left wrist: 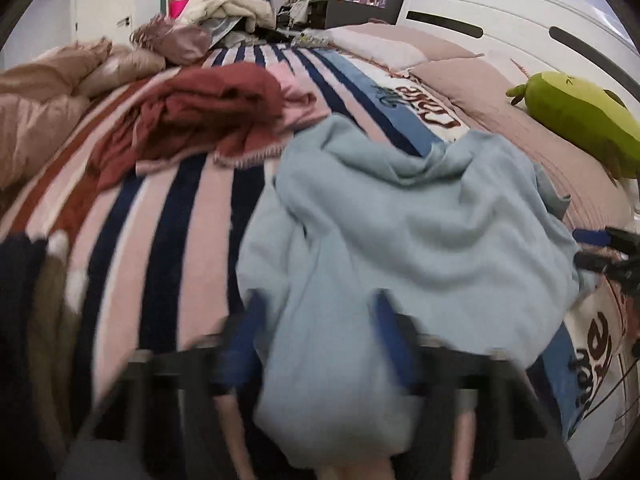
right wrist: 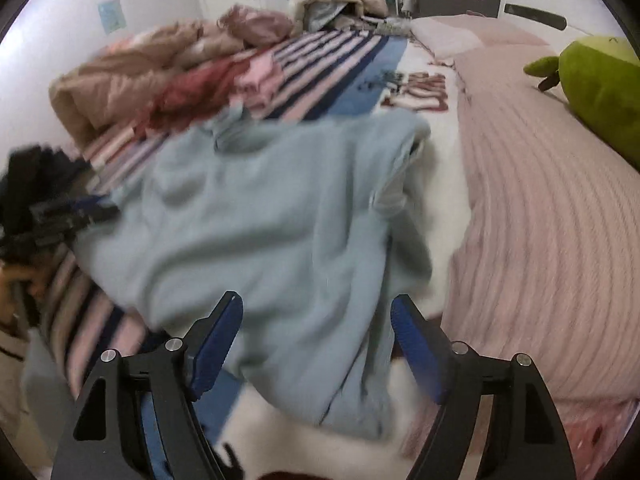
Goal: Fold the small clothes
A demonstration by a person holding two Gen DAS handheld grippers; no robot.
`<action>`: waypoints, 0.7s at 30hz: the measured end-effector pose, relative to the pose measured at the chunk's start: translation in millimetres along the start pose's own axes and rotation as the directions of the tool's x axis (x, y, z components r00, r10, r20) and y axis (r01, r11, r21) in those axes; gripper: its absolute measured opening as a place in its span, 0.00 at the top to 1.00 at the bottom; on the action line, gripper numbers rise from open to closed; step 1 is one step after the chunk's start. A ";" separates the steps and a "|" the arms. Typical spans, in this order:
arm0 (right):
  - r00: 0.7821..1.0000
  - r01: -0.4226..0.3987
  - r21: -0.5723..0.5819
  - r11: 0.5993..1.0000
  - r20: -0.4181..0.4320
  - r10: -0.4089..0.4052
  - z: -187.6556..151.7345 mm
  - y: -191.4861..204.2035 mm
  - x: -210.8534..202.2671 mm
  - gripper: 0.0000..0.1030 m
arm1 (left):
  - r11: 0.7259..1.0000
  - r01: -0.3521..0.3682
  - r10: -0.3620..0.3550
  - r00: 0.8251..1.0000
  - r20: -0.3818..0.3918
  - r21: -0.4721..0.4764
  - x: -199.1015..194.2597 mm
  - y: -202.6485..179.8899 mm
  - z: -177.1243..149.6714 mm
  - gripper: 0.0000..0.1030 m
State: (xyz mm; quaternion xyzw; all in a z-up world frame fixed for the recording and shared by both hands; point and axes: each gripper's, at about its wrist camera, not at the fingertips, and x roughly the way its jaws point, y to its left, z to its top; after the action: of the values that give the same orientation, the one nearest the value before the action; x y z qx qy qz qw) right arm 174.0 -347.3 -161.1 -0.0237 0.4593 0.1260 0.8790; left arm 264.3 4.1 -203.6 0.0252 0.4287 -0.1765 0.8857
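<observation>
A light blue sweatshirt (left wrist: 400,240) lies spread on the striped blanket (left wrist: 168,216) of a bed; it also shows in the right wrist view (right wrist: 260,220). My left gripper (left wrist: 320,312) is open, its blue fingers (left wrist: 244,344) standing either side of a fold of the sweatshirt near its close edge. My right gripper (right wrist: 316,312) is open, its blue fingers (right wrist: 416,352) straddling the sweatshirt's near right part. Each gripper shows in the other's view, the right one (left wrist: 608,252) at the garment's right edge, the left one (right wrist: 68,216) at its left edge. Both views are motion-blurred.
A dark red garment (left wrist: 200,116) and a pink one (left wrist: 296,100) lie heaped farther up the blanket. A tan duvet (left wrist: 36,112) sits at left, pink bedding (right wrist: 540,200) and a green plush toy (right wrist: 600,88) at right. Dark clothes (left wrist: 20,288) lie at near left.
</observation>
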 end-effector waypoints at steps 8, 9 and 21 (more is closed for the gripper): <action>0.998 0.037 -0.021 0.999 0.061 -0.036 -9.1 4.8 -9.9 0.98 | 1.000 -0.031 0.031 0.997 0.070 -0.007 -25.6 -3.7 -15.4 0.94; 0.997 0.033 -0.020 0.999 0.072 -0.032 -11.5 4.0 -15.8 0.98 | 0.999 -0.036 0.036 0.996 0.083 -0.006 -32.0 -4.0 -18.1 0.94; 0.994 -0.012 -0.011 1.000 0.107 0.013 -38.0 -5.4 -52.9 0.91 | 1.000 0.001 -0.001 0.995 0.102 -0.004 -64.8 0.6 -46.0 0.81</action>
State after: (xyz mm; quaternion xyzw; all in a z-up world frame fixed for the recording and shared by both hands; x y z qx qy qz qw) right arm 116.0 -369.1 -140.3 -0.0186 0.4111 0.1347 0.9014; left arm 193.1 32.6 -182.9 0.0144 0.3834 -0.1771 0.9063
